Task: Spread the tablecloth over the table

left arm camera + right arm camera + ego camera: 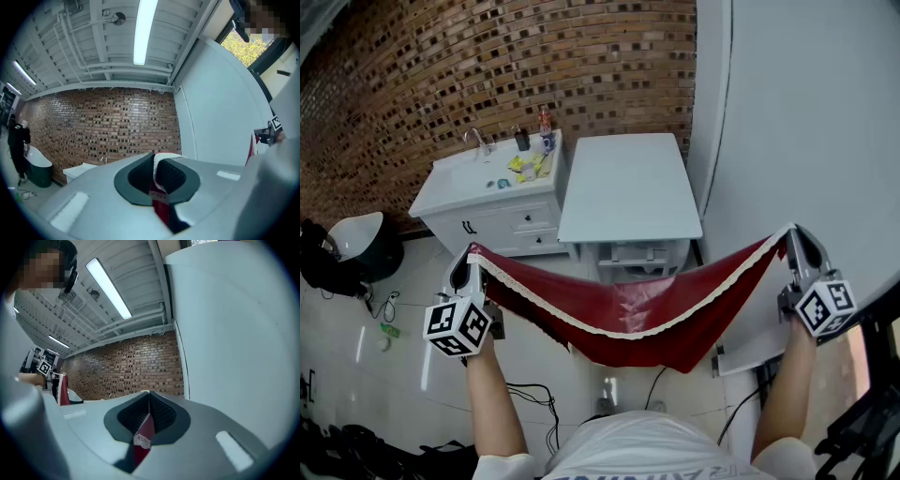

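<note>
I have the red tablecloth [628,323] hanging in the air as a sagging band between the two grippers, on the near side of the white worktop [623,183] and not touching it. The left gripper [467,255] has its jaws clamped on one lace-edged corner, and the right gripper [793,234] has its jaws pinched on the other. In both gripper views the cloth vanishes between the dark pads, so I cannot tell how much of it is caught. The sag hides the near lower part of the worktop's frame. The bottom of the head view cuts off my forearms and torso. To the left of the worktop stands a white vanity cabinet [502,220] with a sink and tap; the things on its top are too small to name. A brick wall [487,66] runs behind, and a plain white wall [816,122] lies to the right. A dark tub [356,248] sits partly cut off at the left edge. Cables [534,398] trail over the pale tiled floor [403,366].
</note>
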A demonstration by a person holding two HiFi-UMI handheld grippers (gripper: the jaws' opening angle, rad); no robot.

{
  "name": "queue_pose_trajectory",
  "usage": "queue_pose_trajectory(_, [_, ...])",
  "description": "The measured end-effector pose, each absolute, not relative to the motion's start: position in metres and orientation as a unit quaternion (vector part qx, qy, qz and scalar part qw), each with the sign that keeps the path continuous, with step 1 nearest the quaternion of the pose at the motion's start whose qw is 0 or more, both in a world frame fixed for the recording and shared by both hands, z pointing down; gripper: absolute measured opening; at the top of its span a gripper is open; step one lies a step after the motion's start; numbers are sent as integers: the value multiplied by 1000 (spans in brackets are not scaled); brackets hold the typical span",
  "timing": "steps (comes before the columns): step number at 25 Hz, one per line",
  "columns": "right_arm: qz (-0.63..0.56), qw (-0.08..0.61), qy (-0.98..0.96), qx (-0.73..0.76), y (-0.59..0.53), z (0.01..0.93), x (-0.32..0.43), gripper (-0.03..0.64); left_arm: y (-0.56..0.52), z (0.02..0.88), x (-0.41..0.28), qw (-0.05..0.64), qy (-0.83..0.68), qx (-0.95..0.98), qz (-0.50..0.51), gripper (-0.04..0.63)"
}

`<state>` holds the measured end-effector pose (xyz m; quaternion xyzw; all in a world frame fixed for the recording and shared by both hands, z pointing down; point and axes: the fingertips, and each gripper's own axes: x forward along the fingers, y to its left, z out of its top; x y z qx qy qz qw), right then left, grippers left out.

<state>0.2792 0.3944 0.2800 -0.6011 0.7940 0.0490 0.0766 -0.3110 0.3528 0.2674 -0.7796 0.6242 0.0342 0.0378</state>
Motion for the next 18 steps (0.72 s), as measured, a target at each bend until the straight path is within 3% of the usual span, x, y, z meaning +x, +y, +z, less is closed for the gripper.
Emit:
queue_pose_trajectory(10, [83,117,802,-580,383,235,311,12,349,221,-298,62,638,-764,70,5])
queue_pose_trajectory(18, [82,111,798,-587,319,234,308,12,281,213,-294,72,622,-776,77,5])
